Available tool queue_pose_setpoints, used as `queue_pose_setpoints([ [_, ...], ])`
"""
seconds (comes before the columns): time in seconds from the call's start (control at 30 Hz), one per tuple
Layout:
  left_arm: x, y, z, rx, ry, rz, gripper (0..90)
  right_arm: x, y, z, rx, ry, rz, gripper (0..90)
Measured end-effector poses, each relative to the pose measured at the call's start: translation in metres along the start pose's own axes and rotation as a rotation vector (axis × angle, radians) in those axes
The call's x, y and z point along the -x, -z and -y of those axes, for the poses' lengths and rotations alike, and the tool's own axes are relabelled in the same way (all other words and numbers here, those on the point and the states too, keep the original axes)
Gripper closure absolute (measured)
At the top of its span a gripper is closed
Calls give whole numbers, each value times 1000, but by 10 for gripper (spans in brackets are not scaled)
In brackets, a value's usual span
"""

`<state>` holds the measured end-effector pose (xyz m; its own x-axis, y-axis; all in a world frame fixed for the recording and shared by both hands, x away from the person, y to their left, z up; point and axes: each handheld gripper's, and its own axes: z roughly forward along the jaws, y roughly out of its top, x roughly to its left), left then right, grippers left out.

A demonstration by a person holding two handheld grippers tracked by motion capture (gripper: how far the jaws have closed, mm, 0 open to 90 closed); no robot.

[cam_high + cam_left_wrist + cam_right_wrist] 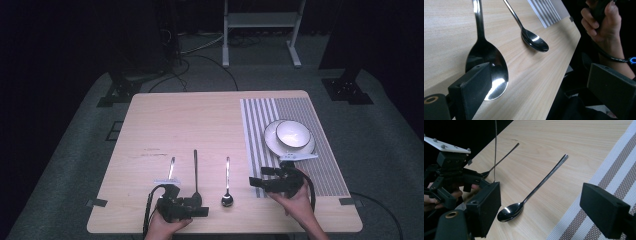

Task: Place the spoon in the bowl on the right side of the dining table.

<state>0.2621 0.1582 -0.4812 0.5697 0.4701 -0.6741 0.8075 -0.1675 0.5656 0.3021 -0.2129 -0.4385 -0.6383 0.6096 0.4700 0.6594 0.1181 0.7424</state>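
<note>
L gripper (186, 206) sits at the near table edge, jaws wide apart and holding nothing, w/ the big spoon (196, 176) bowl right by its left jaw. Handle runs straight away from the person. R gripper (274, 181) also gapes empty (hovering at the striped placemat (300, 150) edge). Small spoon (227, 186) lies between them, parallel. Farther off: bowl (293, 134) on plate (272, 142). No readable labels anywhere.
</note>
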Motion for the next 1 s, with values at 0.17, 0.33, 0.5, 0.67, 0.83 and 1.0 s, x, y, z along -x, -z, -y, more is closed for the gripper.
queue_pose_setpoints([
  [0.17,1,-1,0,-5,-16,-3,43,-1,-4,-2,-8,2,-5,159],
  [0.33,0,-1,0,-3,-16,12,43,-1,-11,-3,-18,-3,-8,159],
  [0.5,0,-1,0,-1,-18,13,43,0,-17,-4,-29,-11,-16,159],
  [0.67,-1,-2,0,-5,-16,20,43,-2,-26,-10,-39,-12,-35,160],
  [0.83,-1,-2,1,-5,-15,26,43,-5,-33,-15,-46,-9,-46,160],
  [1.0,-1,-1,0,-7,-16,27,44,-8,-41,-21,-54,-9,-57,160],
])
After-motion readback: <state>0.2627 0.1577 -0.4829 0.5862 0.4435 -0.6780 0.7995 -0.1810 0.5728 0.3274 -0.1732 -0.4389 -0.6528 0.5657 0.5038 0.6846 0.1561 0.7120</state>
